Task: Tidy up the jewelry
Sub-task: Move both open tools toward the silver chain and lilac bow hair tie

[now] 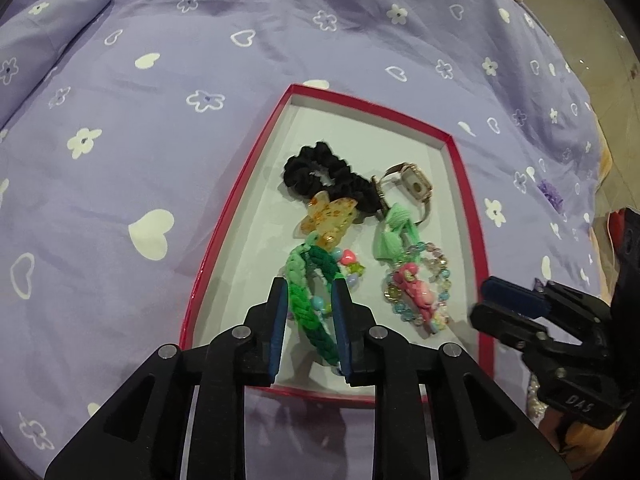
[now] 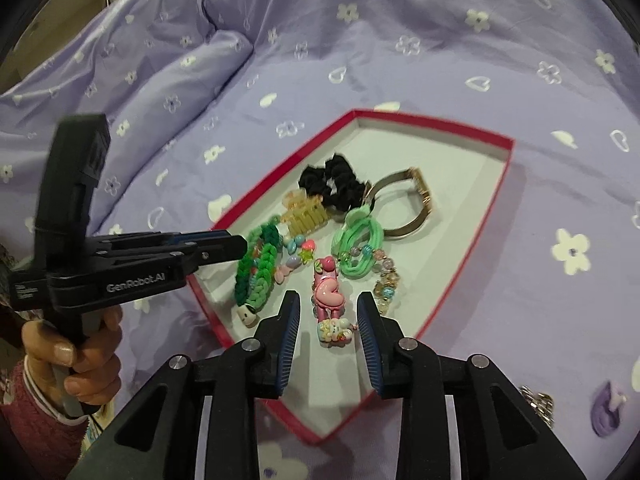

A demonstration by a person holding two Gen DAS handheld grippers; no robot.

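Note:
A red-rimmed shallow box (image 1: 468,184) (image 2: 500,200) lies on the bed and holds jewelry: a black scrunchie (image 1: 320,172) (image 2: 332,184), a gold watch (image 1: 412,184) (image 2: 412,200), an amber claw clip (image 1: 326,218) (image 2: 304,216), a mint hair tie (image 1: 394,234) (image 2: 360,244), a pink charm hair clip (image 1: 416,300) (image 2: 328,296), a bead bracelet (image 1: 436,276) and a green braided band (image 1: 310,304) (image 2: 256,272). My left gripper (image 1: 310,292) (image 2: 240,246) is open, its fingers on either side of the green band. My right gripper (image 2: 328,310) (image 1: 484,300) is open above the pink clip.
The bed has a lilac cover (image 1: 160,120) (image 2: 440,60) with white flowers and hearts. A pillow (image 1: 36,40) lies at the far left. A purple hair clip (image 2: 608,404) and a metal chain (image 2: 540,404) lie on the cover right of the box.

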